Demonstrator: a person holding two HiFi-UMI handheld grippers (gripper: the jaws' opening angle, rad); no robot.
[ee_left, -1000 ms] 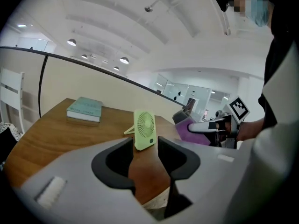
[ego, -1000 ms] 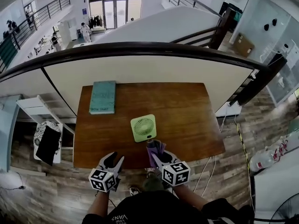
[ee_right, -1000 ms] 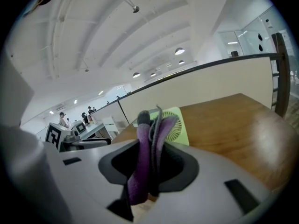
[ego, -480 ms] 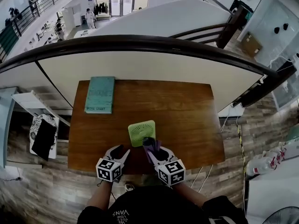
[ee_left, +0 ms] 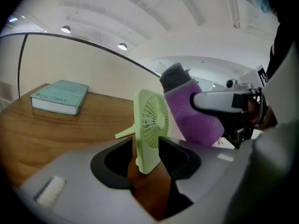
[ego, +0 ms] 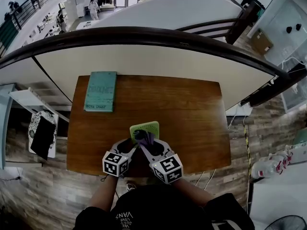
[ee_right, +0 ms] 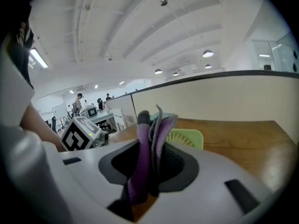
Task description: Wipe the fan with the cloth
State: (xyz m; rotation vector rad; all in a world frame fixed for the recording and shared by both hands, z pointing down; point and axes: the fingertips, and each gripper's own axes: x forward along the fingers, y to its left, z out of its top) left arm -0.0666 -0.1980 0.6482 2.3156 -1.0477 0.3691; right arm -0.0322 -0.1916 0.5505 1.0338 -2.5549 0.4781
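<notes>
- Head view: the green fan point(ego: 145, 127) stands upright on the wooden table point(ego: 196, 114), close to the near edge. A teal book point(ego: 100, 97) lies well apart from it at the far left corner.
- The left gripper point(ee_left: 145, 155) has its jaws spread wide, with the fan's lower edge standing between them. The pads do not appear to press on it. These jaws have just been opening further.
- The right gripper point(ee_right: 148, 164) is clamped on the purple cloth point(ee_right: 150, 139), whose folds stick up out of the jaws.
- In the left gripper view the cloth sits just beside the fan's grille face. Whether the two touch cannot be told.
- Progress, as a judgement: the cloth is in hand and has been brought to the fan, so the approach is done. Wiping looks to be at its very start or not yet begun.
- What is left: steadying the fan, then passing the cloth over the grille, frame and back.
- Change from a second ago: both grippers were then at the table's near edge, with the fan clear ahead of them.
- Both have since come forward to flank the fan. In the head view the cloth now overlaps the fan's near edge.
- The fan itself seems to sit in about the same spot on the table.
</notes>
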